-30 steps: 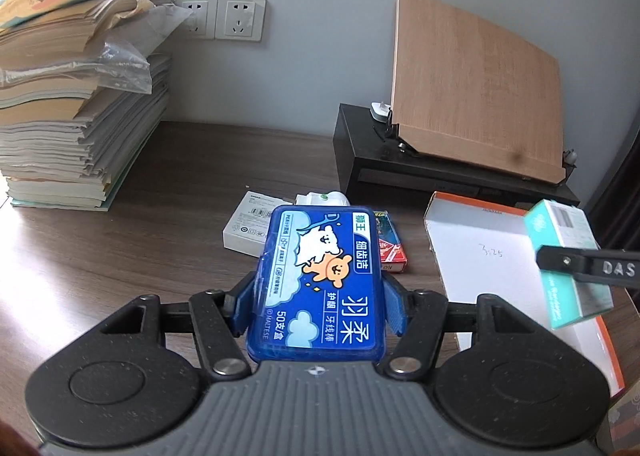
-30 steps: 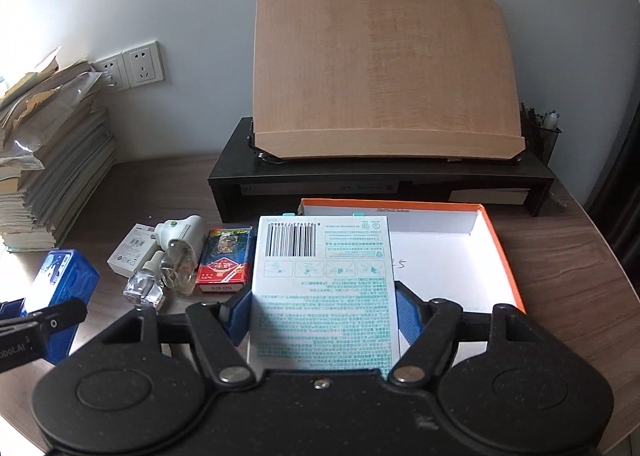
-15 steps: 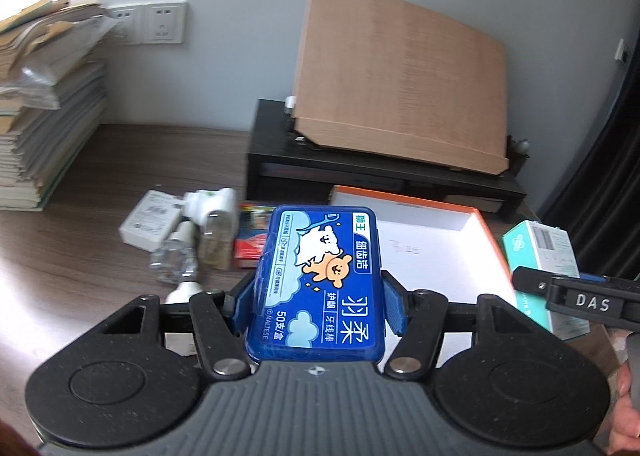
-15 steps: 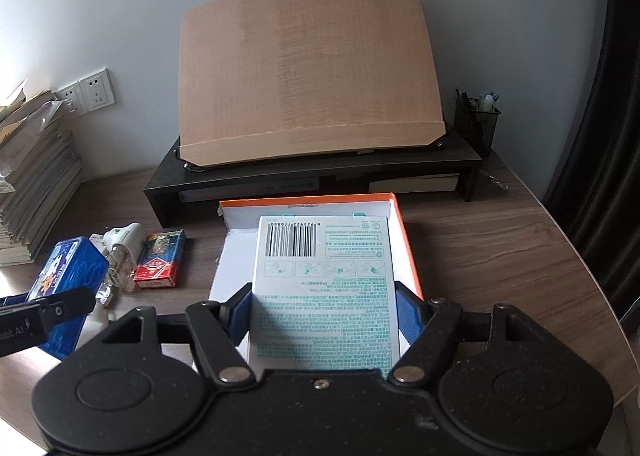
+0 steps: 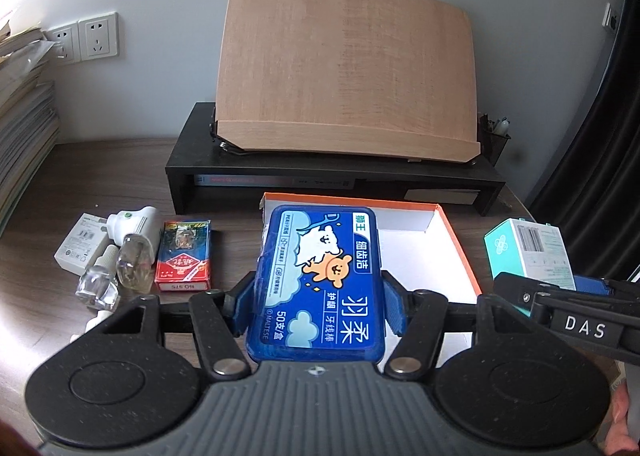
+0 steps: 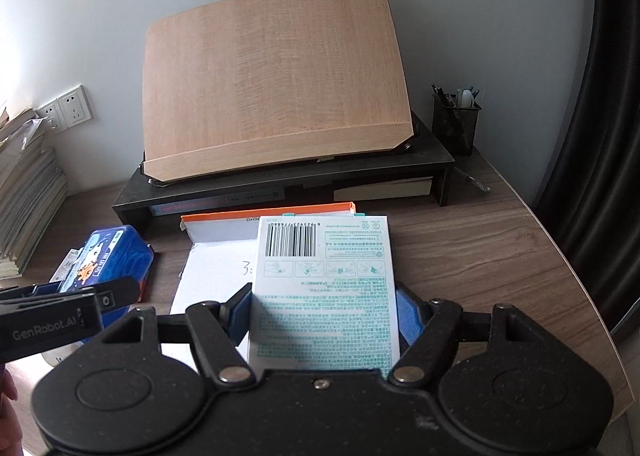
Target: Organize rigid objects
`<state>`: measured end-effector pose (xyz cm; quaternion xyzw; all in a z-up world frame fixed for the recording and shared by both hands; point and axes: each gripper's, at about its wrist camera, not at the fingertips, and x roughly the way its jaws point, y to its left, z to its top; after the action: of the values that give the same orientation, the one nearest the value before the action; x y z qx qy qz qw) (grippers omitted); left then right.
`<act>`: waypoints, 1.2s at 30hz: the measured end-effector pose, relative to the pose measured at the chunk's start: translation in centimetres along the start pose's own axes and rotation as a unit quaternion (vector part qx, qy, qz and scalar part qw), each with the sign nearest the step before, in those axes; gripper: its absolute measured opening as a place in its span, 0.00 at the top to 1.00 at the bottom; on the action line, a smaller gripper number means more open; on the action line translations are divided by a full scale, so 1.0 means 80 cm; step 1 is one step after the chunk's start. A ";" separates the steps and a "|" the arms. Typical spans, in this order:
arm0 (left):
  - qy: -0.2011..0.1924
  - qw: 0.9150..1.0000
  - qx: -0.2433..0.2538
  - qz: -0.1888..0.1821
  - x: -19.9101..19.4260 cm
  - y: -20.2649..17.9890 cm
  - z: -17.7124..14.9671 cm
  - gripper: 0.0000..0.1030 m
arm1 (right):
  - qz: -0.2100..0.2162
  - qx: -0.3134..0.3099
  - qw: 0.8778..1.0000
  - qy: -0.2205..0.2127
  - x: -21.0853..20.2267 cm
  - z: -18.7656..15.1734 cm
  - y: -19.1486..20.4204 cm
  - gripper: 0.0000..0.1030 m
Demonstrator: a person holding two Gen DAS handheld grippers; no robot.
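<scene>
Your left gripper [image 5: 318, 296] is clamped on a blue floss box [image 5: 320, 280], centre frame, above the orange-edged tray's [image 5: 460, 256] left edge. Your right gripper [image 6: 324, 308] grips a white carton [image 6: 324, 288] over the tray's right side.

The left black two-finger tool [image 5: 318, 296] is clamped on a blue plastic floss box [image 5: 320, 284]. The right black two-finger tool [image 6: 324, 308] grips a white-and-teal carton [image 6: 324, 288], just beside the left one.
</scene>
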<state>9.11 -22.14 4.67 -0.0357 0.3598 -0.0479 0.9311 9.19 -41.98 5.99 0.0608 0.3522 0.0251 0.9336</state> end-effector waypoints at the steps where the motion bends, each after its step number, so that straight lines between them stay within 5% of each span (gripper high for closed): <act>1: 0.001 1.000 -0.001 0.001 0.002 -0.002 0.001 0.39 | 0.002 0.001 1.000 0.000 0.002 0.002 -0.001 0.19; 16: -0.001 1.000 0.000 0.027 0.011 -0.007 0.009 0.39 | 0.021 -0.008 1.000 -0.002 0.020 0.013 0.001 0.19; 36: 0.001 1.000 -0.007 0.018 0.004 -0.007 0.004 0.39 | 0.018 -0.010 1.000 0.001 0.013 0.008 0.003 0.18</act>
<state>9.51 -22.69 4.73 -0.0361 0.3613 -0.0290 0.9313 10.41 -41.68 5.85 0.0576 0.3516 0.0453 0.9333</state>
